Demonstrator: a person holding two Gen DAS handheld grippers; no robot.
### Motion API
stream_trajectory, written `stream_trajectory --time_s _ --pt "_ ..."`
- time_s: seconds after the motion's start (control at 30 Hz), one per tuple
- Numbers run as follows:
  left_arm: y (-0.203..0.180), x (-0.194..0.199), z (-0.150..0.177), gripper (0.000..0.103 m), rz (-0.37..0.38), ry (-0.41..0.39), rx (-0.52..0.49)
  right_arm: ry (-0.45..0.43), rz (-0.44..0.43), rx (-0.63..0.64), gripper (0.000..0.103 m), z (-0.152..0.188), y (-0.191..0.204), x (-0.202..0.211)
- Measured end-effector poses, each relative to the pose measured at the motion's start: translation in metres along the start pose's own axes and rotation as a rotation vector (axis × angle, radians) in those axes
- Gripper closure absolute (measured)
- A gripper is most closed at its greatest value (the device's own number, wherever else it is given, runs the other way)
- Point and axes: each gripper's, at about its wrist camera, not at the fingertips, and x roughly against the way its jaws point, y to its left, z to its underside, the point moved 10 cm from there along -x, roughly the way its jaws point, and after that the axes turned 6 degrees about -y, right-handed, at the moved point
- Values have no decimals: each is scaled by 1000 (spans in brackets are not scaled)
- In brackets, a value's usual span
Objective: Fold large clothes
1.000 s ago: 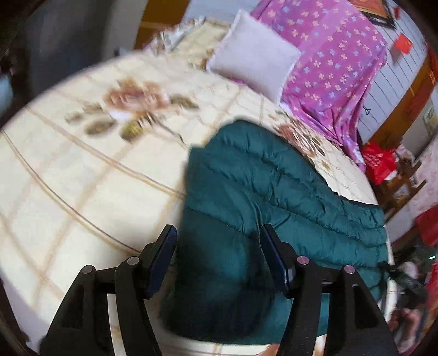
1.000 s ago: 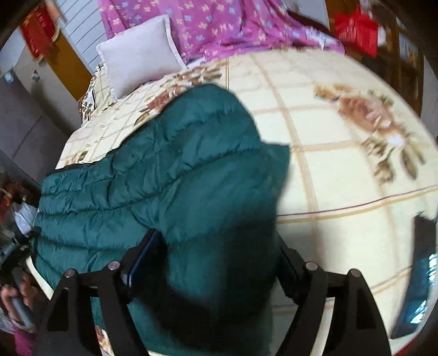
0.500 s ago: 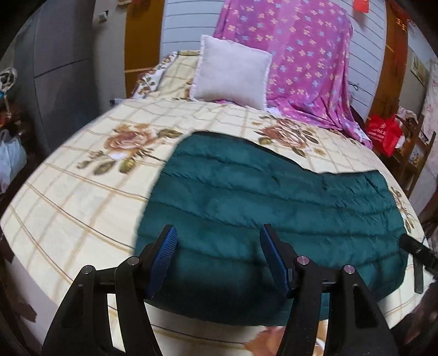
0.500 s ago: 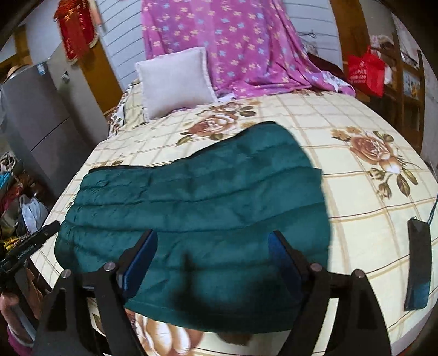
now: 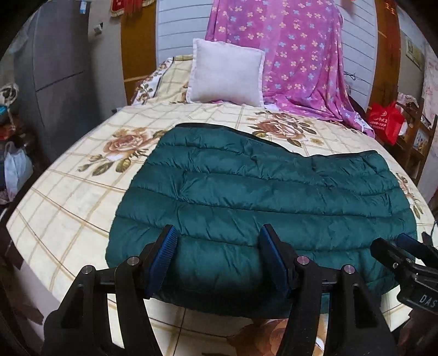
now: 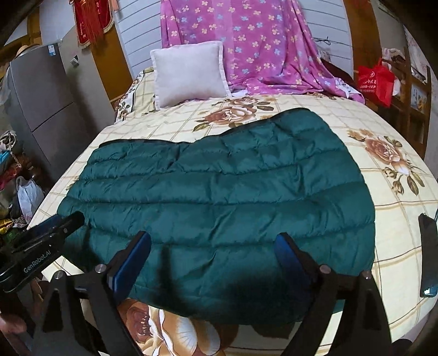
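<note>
The quilted down jacket (image 5: 260,197) is dark teal cloth with a slight sheen, puffed between stitched channels. The bedspread (image 5: 76,197) under it is soft matt cloth printed with roses. A pale pillow (image 5: 225,74) at the bed's head edge looks coarse-woven. The purple floral sheet (image 5: 295,60) is thin, smooth cloth. The left gripper (image 5: 217,254) and right gripper (image 6: 213,257) are matt black plastic with blue ribbed pads (image 5: 164,252) and bright metal screws.

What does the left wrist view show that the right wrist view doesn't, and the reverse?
Only the left wrist view shows the right gripper at its right edge. Only the right wrist view shows the dark phone on the bedspread, the red wall hanging, and the left gripper. Both show the green puffer jacket lying flat, white pillow, purple blanket and red bag.
</note>
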Motion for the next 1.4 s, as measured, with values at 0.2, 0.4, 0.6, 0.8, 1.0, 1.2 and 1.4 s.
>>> stream_trajectory --time_s 0.2,0.4,0.6,0.8,1.0,1.2,1.4 --pt "0 -1 2 59 -38 7 -25 -18 14 21 7 -2 4 3" --pt "-1 1 4 59 -33 4 -23 -25 19 44 6 -3 8 6" --pt "-3 3 2 59 -44 -11 -32 -30 22 42 6 -4 9 8" --pt "-4 4 2 59 -47 -12 -34 -28 20 42 6 -3 9 8" --pt "-4 4 3 59 -45 -11 -34 -19 17 42 6 -1 9 7" --pt "-4 4 3 59 -44 -11 -36 -18 14 41 6 -1 9 7" --pt "-4 5 2 59 -46 -16 -36 -11 10 34 6 1 9 6"
